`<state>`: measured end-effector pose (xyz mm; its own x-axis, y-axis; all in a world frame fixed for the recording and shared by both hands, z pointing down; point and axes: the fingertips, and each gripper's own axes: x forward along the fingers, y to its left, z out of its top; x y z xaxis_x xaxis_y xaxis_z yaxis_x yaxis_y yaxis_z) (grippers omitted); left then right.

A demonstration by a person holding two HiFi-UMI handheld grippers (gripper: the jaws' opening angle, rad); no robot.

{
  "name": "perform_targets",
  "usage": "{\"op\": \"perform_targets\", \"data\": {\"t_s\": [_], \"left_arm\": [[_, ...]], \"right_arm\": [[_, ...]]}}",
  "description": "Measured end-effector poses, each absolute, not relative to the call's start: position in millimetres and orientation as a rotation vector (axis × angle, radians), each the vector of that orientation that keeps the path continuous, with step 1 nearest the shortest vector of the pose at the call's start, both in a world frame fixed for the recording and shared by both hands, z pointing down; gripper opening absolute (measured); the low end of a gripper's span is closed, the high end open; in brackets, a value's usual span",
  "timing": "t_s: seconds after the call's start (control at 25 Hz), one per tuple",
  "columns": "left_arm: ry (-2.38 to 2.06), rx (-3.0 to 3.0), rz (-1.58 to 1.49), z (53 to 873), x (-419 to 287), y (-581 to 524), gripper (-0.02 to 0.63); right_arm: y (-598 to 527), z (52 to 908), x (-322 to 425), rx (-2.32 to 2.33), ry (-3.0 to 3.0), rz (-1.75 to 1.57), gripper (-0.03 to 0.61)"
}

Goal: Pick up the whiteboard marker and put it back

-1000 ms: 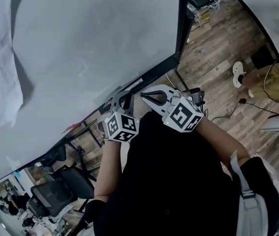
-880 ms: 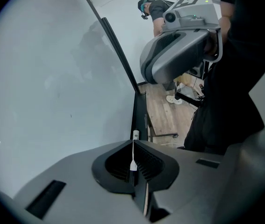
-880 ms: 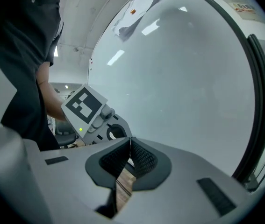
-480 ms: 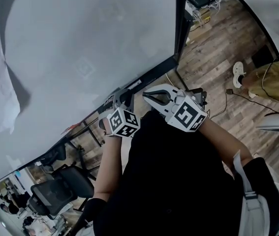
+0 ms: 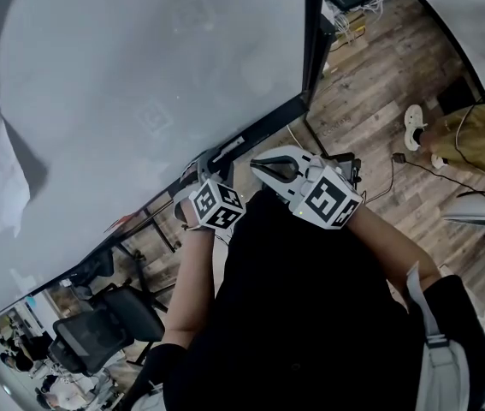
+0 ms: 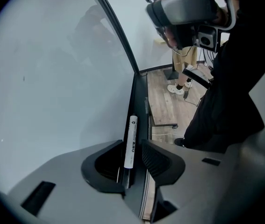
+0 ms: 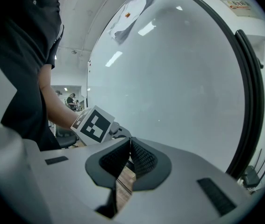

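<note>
Where the one whiteboard marker lies lengthwise on the black ledge at the foot of the single whiteboard, the left gripper straddles it. Its two jaws have just been opening and stand wide, the white barrel between them, neither pad pressing it. The right gripper hangs beside it with its two jaws closed tip to tip on nothing. One office chair stands below the board.
</note>
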<state>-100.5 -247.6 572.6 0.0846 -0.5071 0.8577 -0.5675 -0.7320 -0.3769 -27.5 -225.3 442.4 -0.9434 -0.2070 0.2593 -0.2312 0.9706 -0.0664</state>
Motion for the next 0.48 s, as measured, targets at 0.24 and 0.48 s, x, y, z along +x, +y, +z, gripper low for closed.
{"op": "perform_targets", "data": {"t_s": [0.24, 0.48], "left_arm": [[-1.147, 2.241, 1.786, 586.0, -104.3, -248.8, 0.127], [-1.191, 2.251, 1.816, 586.5, -103.4, -252.7, 0.118]], "right_arm": [[-225.3, 444.1, -23.9, 0.334, -2.86, 0.143, 0.02], [-225.4, 447.3, -22.2, 0.334, -2.854, 0.158, 0.02]]}}
